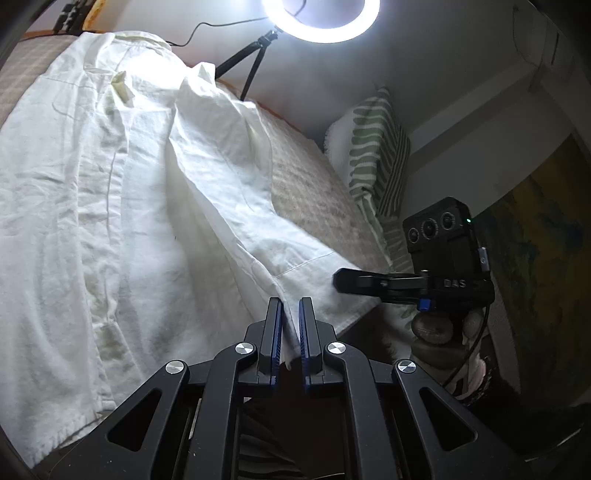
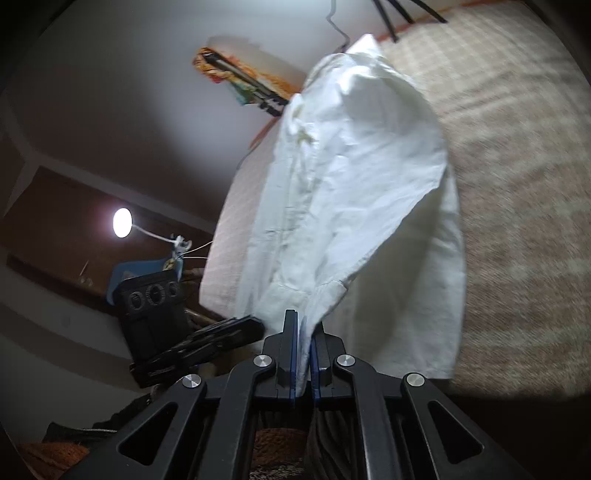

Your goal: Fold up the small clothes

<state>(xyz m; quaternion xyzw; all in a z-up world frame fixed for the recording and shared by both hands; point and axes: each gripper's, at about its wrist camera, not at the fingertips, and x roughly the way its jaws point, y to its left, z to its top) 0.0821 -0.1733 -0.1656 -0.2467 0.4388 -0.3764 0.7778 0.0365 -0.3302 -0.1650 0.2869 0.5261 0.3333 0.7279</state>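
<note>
A white shirt (image 1: 129, 184) lies spread over a bed, with one side lifted into a raised fold. At the bottom of the left wrist view my left gripper (image 1: 290, 308) is shut on the shirt's near hem, white cloth showing between its blue pads. Just to its right my right gripper (image 1: 338, 281) reaches in at the same hem. In the right wrist view the right gripper (image 2: 303, 326) is shut on a cuff-like edge of the shirt (image 2: 351, 184), which hangs up off the bed from it. The left gripper (image 2: 255, 326) sits close on its left.
The bed has a beige checked cover (image 1: 317, 192), also wide at the right of the right wrist view (image 2: 517, 184). A lit ring light (image 1: 321, 18) on a black tripod (image 1: 255, 62) stands at the far edge. A green-striped pillow (image 1: 373, 158) lies at the right. A lamp (image 2: 122, 221) glows beside the bed.
</note>
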